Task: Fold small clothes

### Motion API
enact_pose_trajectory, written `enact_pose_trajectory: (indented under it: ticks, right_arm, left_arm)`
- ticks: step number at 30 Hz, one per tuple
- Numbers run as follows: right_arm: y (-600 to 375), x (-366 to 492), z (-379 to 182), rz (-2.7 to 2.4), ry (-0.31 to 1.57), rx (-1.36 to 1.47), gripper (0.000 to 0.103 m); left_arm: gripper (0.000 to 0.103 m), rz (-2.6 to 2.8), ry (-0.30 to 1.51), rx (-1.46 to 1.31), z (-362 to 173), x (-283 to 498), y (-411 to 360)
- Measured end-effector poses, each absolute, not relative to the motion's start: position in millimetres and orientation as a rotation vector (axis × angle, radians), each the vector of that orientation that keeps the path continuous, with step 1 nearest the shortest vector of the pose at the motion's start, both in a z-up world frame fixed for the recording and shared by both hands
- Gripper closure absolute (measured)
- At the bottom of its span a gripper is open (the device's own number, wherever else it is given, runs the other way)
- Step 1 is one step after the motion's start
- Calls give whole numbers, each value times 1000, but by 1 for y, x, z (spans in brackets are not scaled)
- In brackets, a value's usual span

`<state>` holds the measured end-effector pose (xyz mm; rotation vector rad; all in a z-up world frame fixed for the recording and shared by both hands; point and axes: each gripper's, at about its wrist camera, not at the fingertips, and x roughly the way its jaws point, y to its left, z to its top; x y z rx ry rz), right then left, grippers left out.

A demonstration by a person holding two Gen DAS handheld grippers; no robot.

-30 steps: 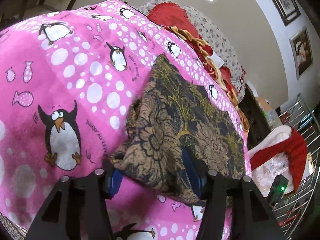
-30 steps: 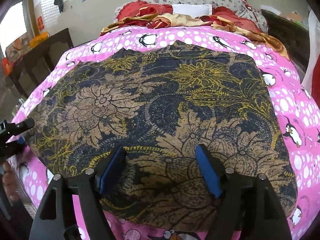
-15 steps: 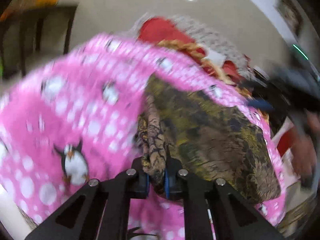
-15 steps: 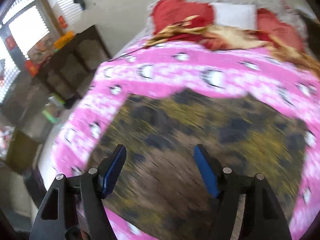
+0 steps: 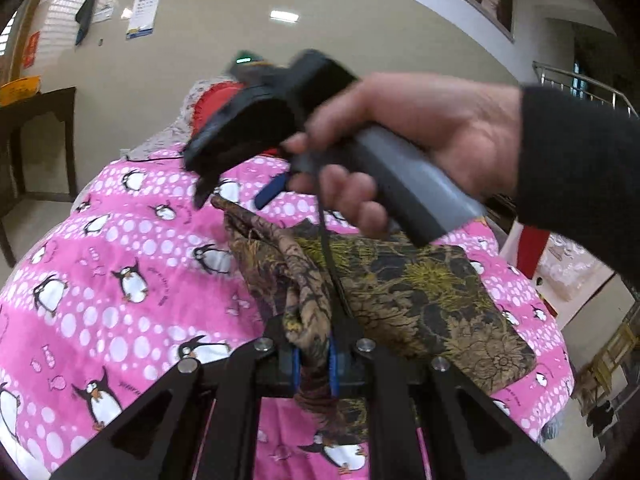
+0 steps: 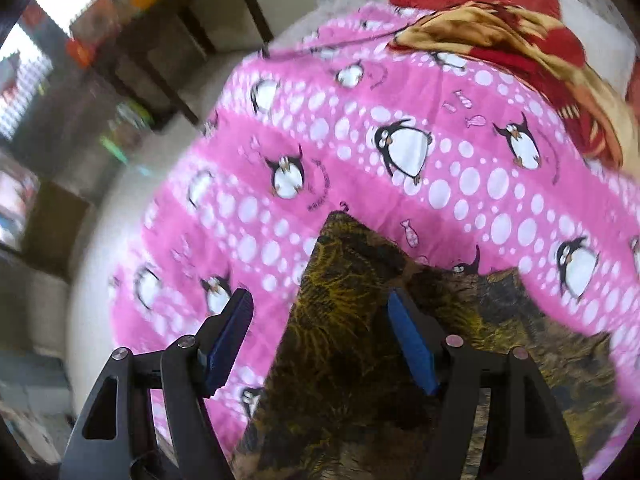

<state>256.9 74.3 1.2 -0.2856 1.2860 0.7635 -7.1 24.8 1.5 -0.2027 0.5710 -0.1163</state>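
Left wrist view
My left tool: jaws drawn together, clamped on a bunched edge of the floral cloth; the fabric rises in a twisted ridge from the blue pads.
Floral cloth: lies on the pink penguin blanket of the bed — its far right part is flat, with a straight right edge and a squared near corner.
My right hand: grips the grey handle of my right tool, which hangs above the cloth's far corner, just apart from it.
Open room: broad bare blanket to the left of the cloth; a narrower pink strip on its right before the bed's edge.

Right wrist view
My right tool: fingers spread wide apart, holding nothing.
Floral cloth: a pointed corner reaches up between the fingers, with its left edge running down between them.
Pink penguin blanket: open beyond the corner, as far as the red and gold bedding.
Bed's edge: falls away on the left — blurred floor and a dark table beyond.
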Motion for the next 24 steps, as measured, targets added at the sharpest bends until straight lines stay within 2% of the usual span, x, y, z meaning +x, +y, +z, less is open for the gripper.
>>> enact_pose_trajectory:
  ticks: [3, 5, 7, 8, 9, 11, 17, 24]
  right_arm:
    - [87, 253, -4, 722, 1320, -415, 34]
    - [93, 251, -8, 664, 1309, -513, 40]
    - [92, 254, -9, 632, 1305, -544, 57]
    - [89, 256, -10, 621, 1314, -541, 76]
    - [84, 258, -8, 612, 1319, -537, 89]
    - [74, 262, -4, 603, 1318, -519, 95]
    - [11, 267, 24, 599, 1279, -422, 98]
    - [-96, 277, 36, 523, 1272, -323, 98]
  left_arm:
    - [93, -141, 561, -189, 5, -9, 17]
    - [93, -151, 562, -192, 6, -10, 13]
    - [93, -159, 560, -197, 8, -11, 11]
    - [93, -163, 559, -202, 9, -12, 10]
    - [93, -168, 560, -210, 10, -12, 10]
    - [94, -183, 558, -225, 12, -12, 10]
    - [94, -294, 556, -229, 24, -11, -14]
    - [94, -457, 602, -200, 27, -1, -84]
